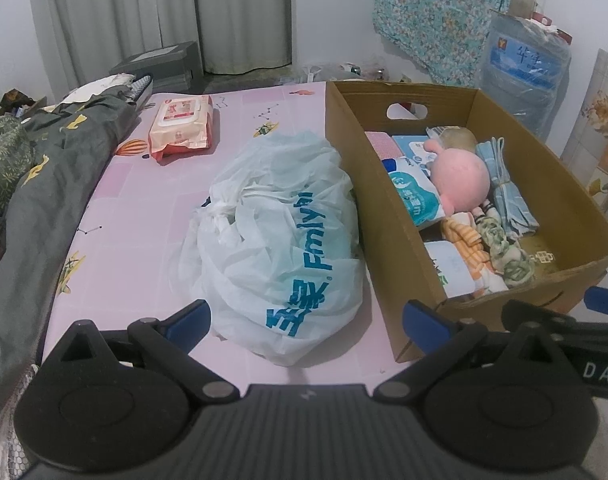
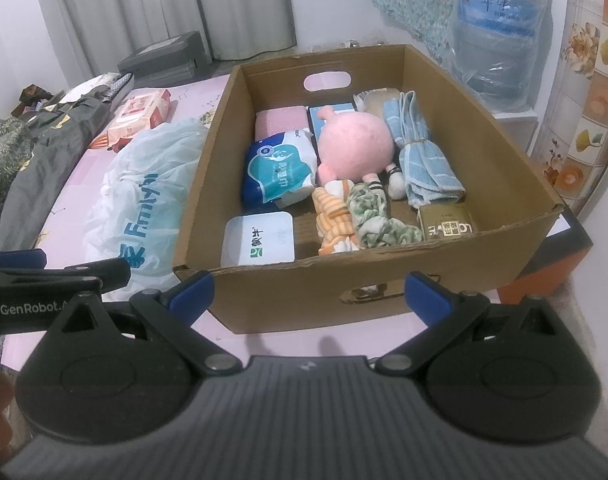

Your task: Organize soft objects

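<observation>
A cardboard box (image 2: 504,184) (image 1: 388,216) stands on the pink bed sheet (image 1: 144,208). Inside lie a pink plush doll (image 2: 354,146) (image 1: 462,176), a rolled blue towel (image 2: 422,156) (image 1: 504,184), orange-striped and green cloths (image 2: 356,220), a blue wipes pack (image 2: 280,174), a white pack (image 2: 260,240) and a gold tin (image 2: 448,222). A white plastic bag (image 1: 280,232) (image 2: 144,196) with blue print lies left of the box. My left gripper (image 1: 304,320) is open just before the bag. My right gripper (image 2: 310,296) is open in front of the box's near wall.
A pink wipes pack (image 1: 182,124) lies farther back on the sheet. A dark grey quilt (image 1: 44,184) is heaped along the left edge. A water jug (image 2: 500,32) stands behind the box on the right; grey boxes (image 1: 160,66) sit by the curtains.
</observation>
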`<state>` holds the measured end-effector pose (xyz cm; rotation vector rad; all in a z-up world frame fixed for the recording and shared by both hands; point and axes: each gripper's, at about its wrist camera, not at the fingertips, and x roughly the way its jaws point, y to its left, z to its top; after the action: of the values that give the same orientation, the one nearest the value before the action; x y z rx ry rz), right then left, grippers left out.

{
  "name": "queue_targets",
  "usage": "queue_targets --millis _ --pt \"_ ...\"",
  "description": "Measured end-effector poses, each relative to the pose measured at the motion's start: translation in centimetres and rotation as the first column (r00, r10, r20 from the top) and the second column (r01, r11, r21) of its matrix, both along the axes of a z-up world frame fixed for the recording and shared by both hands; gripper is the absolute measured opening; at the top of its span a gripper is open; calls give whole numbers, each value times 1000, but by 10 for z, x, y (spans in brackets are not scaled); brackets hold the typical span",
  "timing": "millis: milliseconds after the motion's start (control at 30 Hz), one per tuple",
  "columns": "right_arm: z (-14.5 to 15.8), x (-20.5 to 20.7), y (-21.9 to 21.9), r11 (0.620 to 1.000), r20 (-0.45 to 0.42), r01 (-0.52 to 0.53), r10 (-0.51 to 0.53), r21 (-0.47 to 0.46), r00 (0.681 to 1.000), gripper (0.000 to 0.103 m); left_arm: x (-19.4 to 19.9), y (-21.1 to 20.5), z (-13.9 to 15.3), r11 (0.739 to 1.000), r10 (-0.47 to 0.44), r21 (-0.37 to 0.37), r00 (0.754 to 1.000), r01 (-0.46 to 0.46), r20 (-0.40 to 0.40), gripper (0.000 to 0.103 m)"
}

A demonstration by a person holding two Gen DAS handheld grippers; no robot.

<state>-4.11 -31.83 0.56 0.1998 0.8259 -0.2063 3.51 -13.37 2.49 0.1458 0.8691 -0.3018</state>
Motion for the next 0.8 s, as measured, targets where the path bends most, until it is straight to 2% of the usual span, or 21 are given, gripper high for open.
queue_targets --millis 800 --pt "2 2 0 1000 2 -4 4 -3 1000 102 0 0 2 1000 1 1 1000 -1 3 102"
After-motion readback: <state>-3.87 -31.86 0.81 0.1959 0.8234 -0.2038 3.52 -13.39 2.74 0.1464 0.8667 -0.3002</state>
